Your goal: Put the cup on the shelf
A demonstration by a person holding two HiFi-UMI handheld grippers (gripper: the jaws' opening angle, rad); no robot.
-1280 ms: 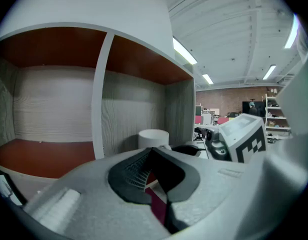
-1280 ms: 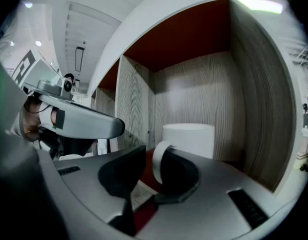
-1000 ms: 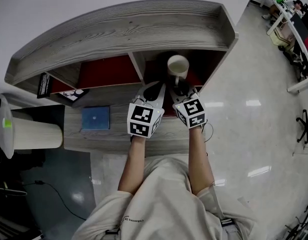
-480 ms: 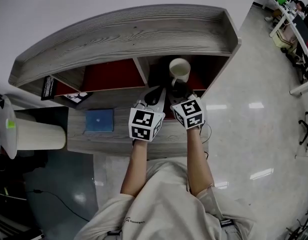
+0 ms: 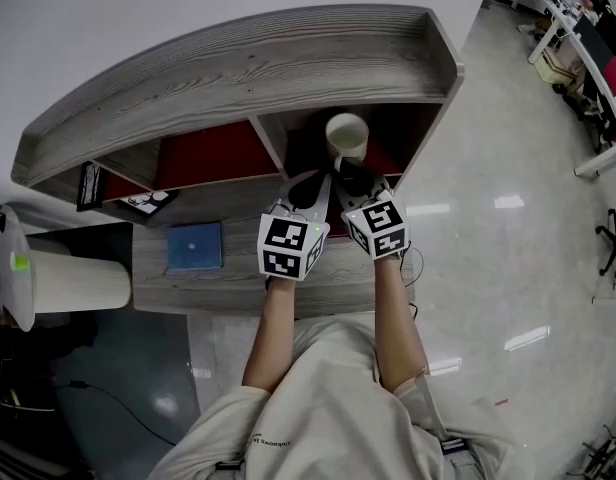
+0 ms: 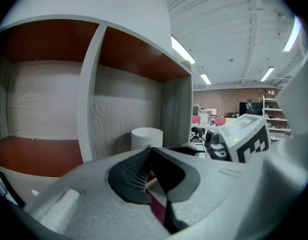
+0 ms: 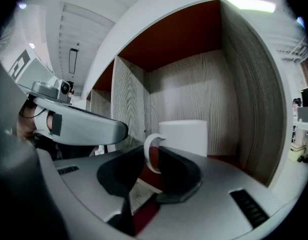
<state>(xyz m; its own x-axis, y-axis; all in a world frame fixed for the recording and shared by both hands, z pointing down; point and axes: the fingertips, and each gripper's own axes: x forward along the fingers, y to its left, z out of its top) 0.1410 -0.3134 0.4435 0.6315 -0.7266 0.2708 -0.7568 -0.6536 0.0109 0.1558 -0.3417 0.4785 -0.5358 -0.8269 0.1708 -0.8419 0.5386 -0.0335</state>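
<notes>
Two tongs at shelf (image 5: 238, 68): R tongs (image 7: 146, 160) pinching cup (image 7: 186, 136) by its handle (image 7: 147, 156), inside R compartment (image 7: 194, 84); L tongs (image 6: 149, 151) pressed together, empty, just beside.

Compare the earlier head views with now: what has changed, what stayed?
Nothing clearly moved; only the head view's framing shifts slightly. The right gripper still holds the cup in the right compartment of the shelf. The left gripper stays shut and empty beside it.
</notes>
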